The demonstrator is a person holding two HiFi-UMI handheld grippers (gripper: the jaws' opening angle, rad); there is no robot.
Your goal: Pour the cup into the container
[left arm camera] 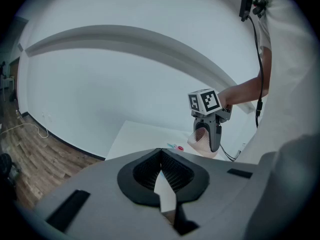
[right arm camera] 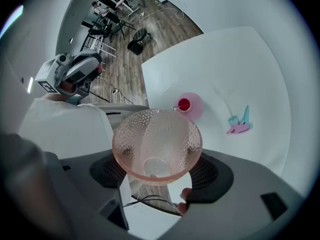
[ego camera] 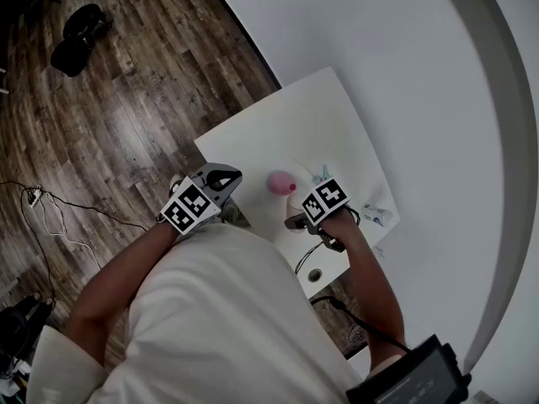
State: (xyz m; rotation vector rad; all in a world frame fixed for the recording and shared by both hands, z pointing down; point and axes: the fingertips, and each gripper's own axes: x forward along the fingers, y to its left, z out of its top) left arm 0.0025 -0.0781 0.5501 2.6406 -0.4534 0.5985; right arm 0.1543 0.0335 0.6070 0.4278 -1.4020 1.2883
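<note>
the only print in sight is the black-and-white square pattern on the marker cube [left arm camera: 204, 101] of each gripper.

the white table [ego camera: 278, 129] is smooth and bare over most of its top. one long side runs along a plain white wall [ego camera: 404, 74]; the other drops off to a dark wood plank floor [ego camera: 126, 99], where thin cables [ego camera: 50, 213] trail. the far half of the tabletop is open.

the right gripper [right arm camera: 160, 171] is clamped on the cup [right arm camera: 157, 139], a clear pink cup with a dimpled, bumpy wall that narrows to a small round base. seen from the left gripper view, the cup is tilted, above the near part of the table. the container [right arm camera: 190, 105], round and pale pink with a red spot in its middle, stands on the table just beyond the cup and apart from it. whether anything is in the cup cannot be told. a small teal and pink thing [right arm camera: 240, 124] lies near the container, toward the wall.

the left gripper [left arm camera: 161, 159] is closed with nothing between its ribbed black pads, held out beside the table's floor-side edge, well apart from the cup.
</note>
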